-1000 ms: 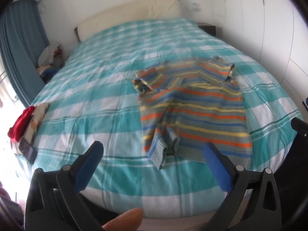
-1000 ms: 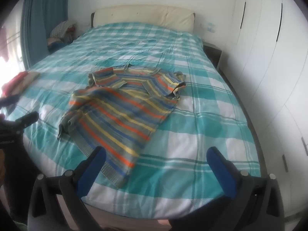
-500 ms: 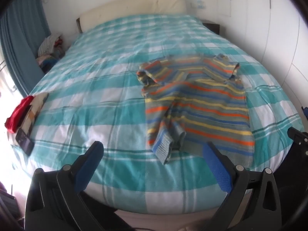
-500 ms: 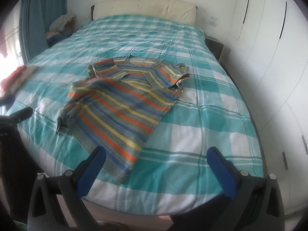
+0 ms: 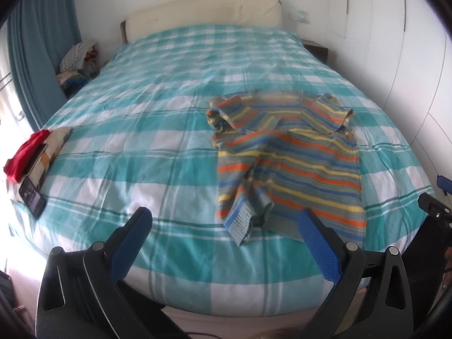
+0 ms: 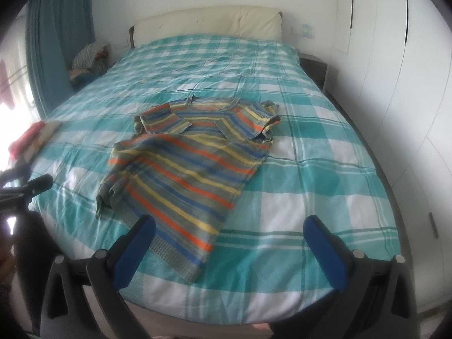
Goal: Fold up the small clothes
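Orange, yellow, blue striped shirt (image 5: 288,158) on teal-and-white checked bedcover (image 5: 147,141).

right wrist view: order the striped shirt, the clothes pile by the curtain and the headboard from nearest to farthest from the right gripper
From the right gripper, jaws wide apart:
1. Striped shirt, spread on the bed just ahead, its hem next to the left finger.
2. Clothes pile, far left beside the curtain.
3. Headboard, at the far end of the bed, against the wall.

Striped shirt (image 6: 186,166) rumpled on checked bed (image 6: 325,175), right gripper (image 6: 228,224) fingers (image 6: 135,243) spread, empty
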### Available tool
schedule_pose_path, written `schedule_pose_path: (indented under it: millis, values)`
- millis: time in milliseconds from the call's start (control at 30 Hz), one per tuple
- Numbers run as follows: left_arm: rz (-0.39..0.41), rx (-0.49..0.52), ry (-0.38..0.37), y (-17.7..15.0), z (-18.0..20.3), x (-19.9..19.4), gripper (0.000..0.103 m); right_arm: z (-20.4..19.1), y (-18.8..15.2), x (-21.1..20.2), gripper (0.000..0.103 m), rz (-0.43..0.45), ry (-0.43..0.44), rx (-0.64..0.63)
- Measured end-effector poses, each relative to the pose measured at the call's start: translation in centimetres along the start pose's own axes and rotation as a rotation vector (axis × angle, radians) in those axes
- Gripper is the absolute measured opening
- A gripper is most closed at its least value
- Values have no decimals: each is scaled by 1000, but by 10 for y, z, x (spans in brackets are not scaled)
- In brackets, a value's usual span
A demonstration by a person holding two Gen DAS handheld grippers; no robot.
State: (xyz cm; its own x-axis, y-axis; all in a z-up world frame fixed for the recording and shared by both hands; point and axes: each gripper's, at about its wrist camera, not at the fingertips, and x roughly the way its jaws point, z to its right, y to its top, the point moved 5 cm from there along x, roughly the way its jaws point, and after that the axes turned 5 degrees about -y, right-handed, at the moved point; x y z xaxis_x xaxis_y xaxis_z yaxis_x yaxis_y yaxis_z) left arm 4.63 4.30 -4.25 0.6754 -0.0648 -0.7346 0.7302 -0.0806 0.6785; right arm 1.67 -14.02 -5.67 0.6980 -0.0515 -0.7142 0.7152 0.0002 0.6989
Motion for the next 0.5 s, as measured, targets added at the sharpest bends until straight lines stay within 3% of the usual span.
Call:
schedule_pose_path:
  millis: [500]
  values:
    - [-45, 4, -15, -10, 2, 7, 103, -14, -12, 7, 103, -70, 24, -47]
